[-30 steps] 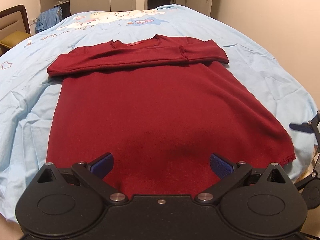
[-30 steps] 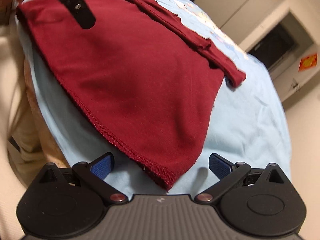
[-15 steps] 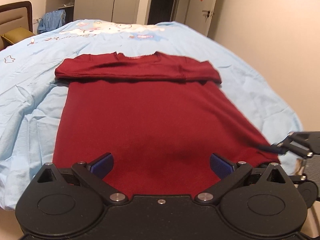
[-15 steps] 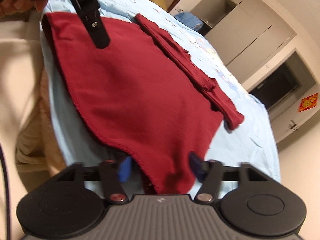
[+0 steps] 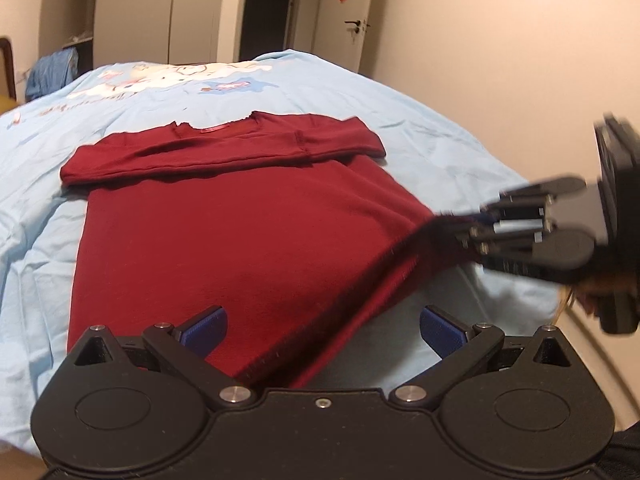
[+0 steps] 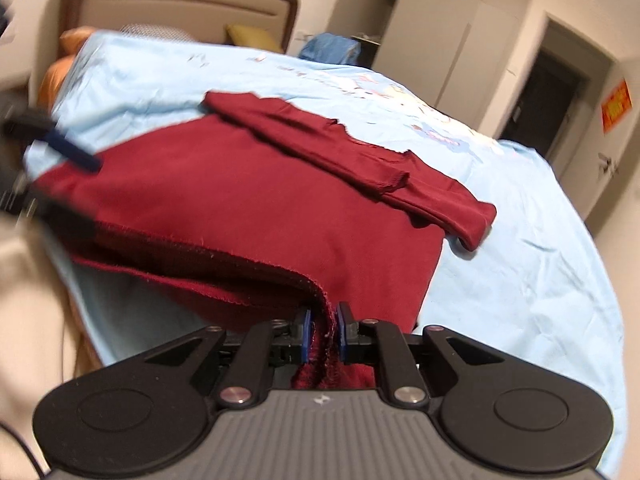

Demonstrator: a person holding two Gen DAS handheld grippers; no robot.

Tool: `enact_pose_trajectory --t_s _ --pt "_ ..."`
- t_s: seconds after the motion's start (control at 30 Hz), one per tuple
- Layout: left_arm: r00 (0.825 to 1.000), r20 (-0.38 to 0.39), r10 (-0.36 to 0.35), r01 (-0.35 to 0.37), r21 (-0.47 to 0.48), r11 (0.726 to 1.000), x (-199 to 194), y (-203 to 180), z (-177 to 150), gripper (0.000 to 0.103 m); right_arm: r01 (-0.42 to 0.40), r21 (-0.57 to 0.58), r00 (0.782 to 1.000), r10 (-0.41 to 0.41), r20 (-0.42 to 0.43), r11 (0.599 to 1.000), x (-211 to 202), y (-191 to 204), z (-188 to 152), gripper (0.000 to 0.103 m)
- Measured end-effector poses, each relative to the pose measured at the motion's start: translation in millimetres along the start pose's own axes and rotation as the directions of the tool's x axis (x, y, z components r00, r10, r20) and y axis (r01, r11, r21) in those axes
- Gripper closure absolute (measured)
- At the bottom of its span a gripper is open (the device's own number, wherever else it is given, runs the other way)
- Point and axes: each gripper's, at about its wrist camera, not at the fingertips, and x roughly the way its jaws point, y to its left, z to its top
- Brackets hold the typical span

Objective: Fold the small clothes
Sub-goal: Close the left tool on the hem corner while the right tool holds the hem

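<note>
— Left wrist view?
— Dark red top [image 5: 224, 232] spread flat on the light blue bed cover [image 5: 440, 148], sleeves folded across the chest near the collar. Left gripper [image 5: 322, 326] spread wide, blue pads [image 5: 204, 326] apart, nothing between them; left pad over the hem, right pad over bare cover. Right gripper [image 5: 476, 224] reaching in from the right side, blurred, pinched on the hem corner and lifting it clear of the cover, so that the near hem runs up in a slant.

— Right wrist view?
— Right gripper [image 6: 322, 330] narrowed hard on the red fabric, a bunch of hem clamped between the blue pads [image 6: 306, 330] and hanging below them. Top [image 6: 248, 204] lying on the bed cover [image 6: 520, 264] beyond, lower edge raised and showing its underside. One folded sleeve cuff [image 6: 476, 220] resting at the right edge of the garment. Left gripper [image 6: 64, 148] blurred at the far left, over the other hem corner; spread hard to judge here. Headboard [image 6: 180, 12] and wardrobe [image 6: 452, 28] behind.
</note>
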Motion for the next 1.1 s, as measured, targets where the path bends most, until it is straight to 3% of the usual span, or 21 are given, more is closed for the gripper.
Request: enact_pose_trajectory --t_s 0.2,0.57,0.77,0.97,1.07,1.1 --pt "0.983 -0.062 0.174 -0.168 0.094 0.981 20 2 -1 0.001 -0.035 0.128 0.999 0.036 -0.007 0.991 14 -26 4 0.089" --pt "0.960 -0.073 0.271 -0.263 0.098 0.960 -3 47 -23 0.001 -0.060 0.253 0.998 0.067 -0.018 0.966 45 -47 9 0.089" --pt "0.939 -0.044 0.342 -0.328 0.193 0.925 -12 58 -36 0.003 -0.073 0.300 0.996 0.084 -0.025 0.951 65 -55 14 0.089" --pt "0.941 -0.001 0.338 -0.328 0.231 0.916 -15 70 -33 0.019 -0.071 0.325 0.996 0.084 -0.025 0.943 75 -61 20 0.089" --pt "0.954 0.014 0.299 -0.295 0.214 0.931 -17 78 -30 0.037 -0.074 0.314 0.996 0.088 -0.031 0.947 79 -61 20 0.089" --pt "0.959 0.017 0.283 -0.281 0.202 0.938 -17 81 -28 0.047 -0.075 0.311 0.995 0.089 -0.032 0.947 80 -61 20 0.089"
